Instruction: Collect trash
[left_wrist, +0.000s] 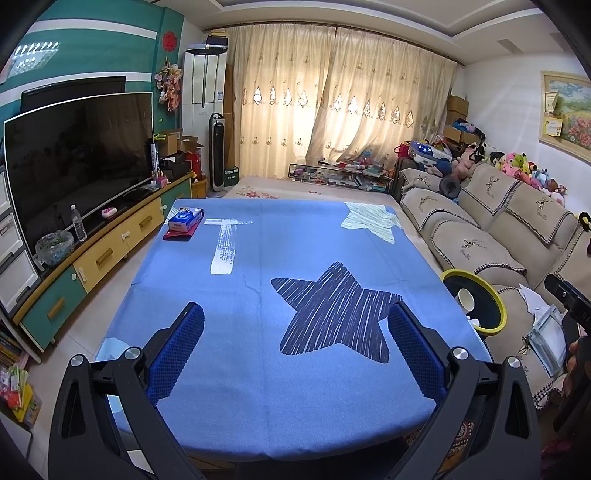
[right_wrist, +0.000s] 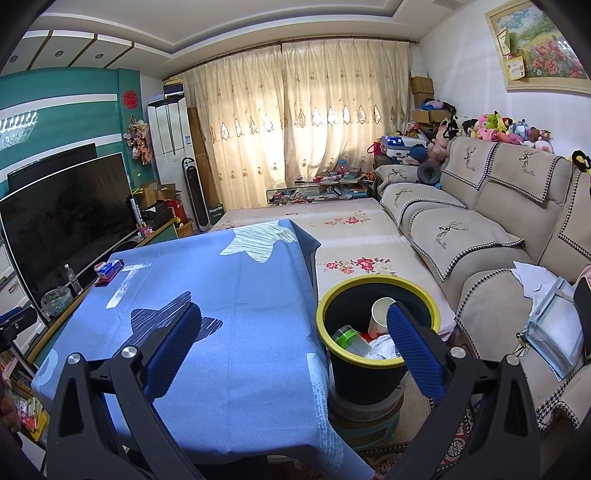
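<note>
A black trash bin with a yellow rim (right_wrist: 376, 284) stands on a stool right of the table; it also shows in the left wrist view (left_wrist: 496, 295). Inside lie a white paper cup (right_wrist: 380, 314), a green-capped container (right_wrist: 349, 338) and crumpled white paper (right_wrist: 382, 347). The table carries a blue cloth with stars (left_wrist: 258, 295). My left gripper (left_wrist: 295, 332) is open and empty above the table's near edge. My right gripper (right_wrist: 293, 339) is open and empty, its right finger (right_wrist: 413, 350) in front of the bin.
A blue tissue pack on a red pouch (left_wrist: 184, 221) lies at the table's far left corner. A TV (left_wrist: 74, 158) on a cabinet runs along the left. A beige sofa (right_wrist: 498, 229) with papers and a plastic folder (right_wrist: 554, 328) is at right.
</note>
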